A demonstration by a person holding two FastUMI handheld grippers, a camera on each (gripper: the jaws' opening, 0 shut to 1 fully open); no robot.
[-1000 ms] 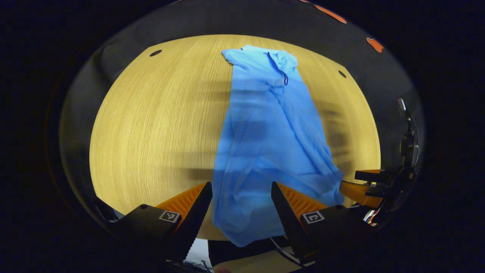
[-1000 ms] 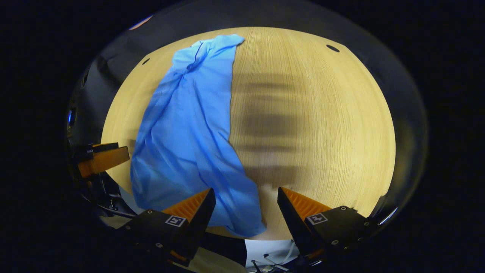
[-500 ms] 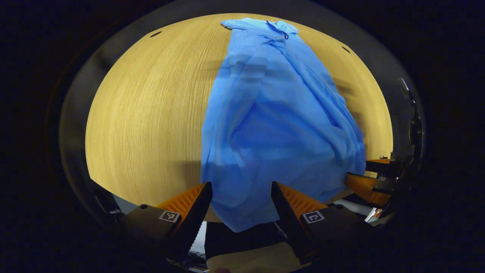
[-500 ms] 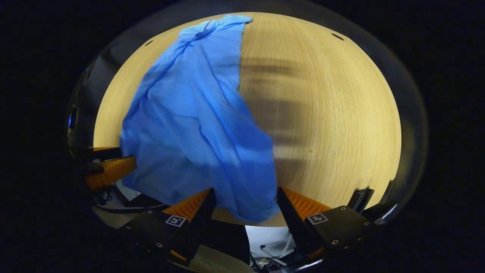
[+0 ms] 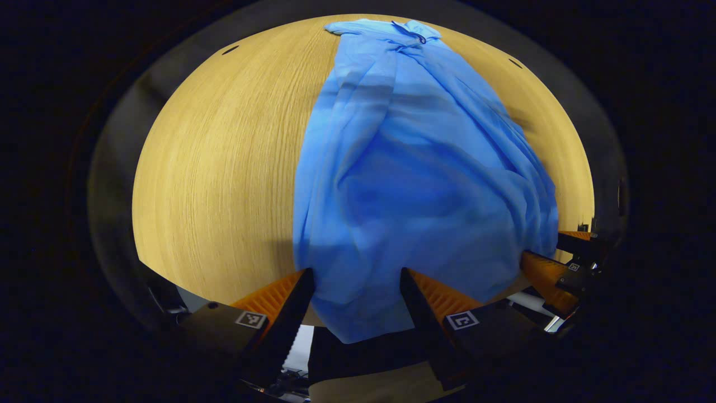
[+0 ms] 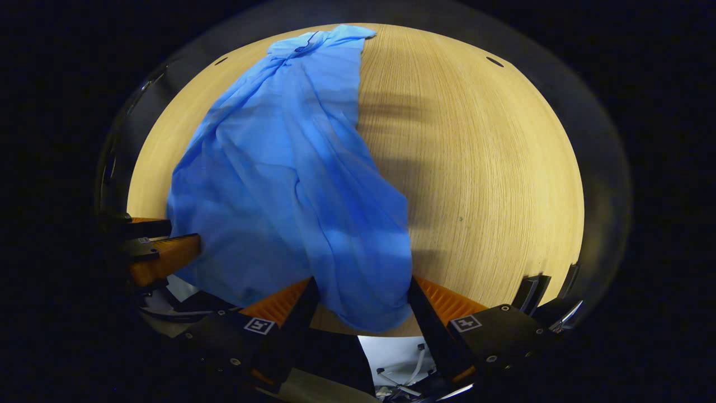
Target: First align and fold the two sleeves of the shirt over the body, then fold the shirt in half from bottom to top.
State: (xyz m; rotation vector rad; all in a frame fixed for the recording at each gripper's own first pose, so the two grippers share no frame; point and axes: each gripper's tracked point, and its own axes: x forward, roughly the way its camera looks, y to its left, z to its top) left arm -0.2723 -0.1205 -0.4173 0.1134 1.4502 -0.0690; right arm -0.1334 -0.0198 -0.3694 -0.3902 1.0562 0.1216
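Observation:
A light blue shirt [image 5: 414, 168] lies lengthwise on the wooden table [image 5: 224, 168], collar at the far end, sleeves folded in over the body. Its bottom hem hangs a little over the near table edge. My left gripper [image 5: 356, 280] is open at the hem's left corner, with cloth lying between its spread fingers. My right gripper [image 6: 362, 288] is open at the hem's right corner [image 6: 369, 302], also with cloth in the gap. In the left gripper view the right gripper [image 5: 551, 268] sits at the shirt's right edge. The left gripper [image 6: 162, 254] flanks the shirt [image 6: 279, 179] in the right gripper view.
Bare wood spreads to the left of the shirt in the left gripper view and to its right [image 6: 492, 168] in the right gripper view. Small dark holes [image 5: 229, 50] mark the table's far corners. Below the near edge lie cables and pale floor [image 6: 397, 364].
Both grippers have moved forward and lower toward the near table edge, so the shirt looms larger and its hem now sits deeper between each pair of fingers. The fingers stay spread.

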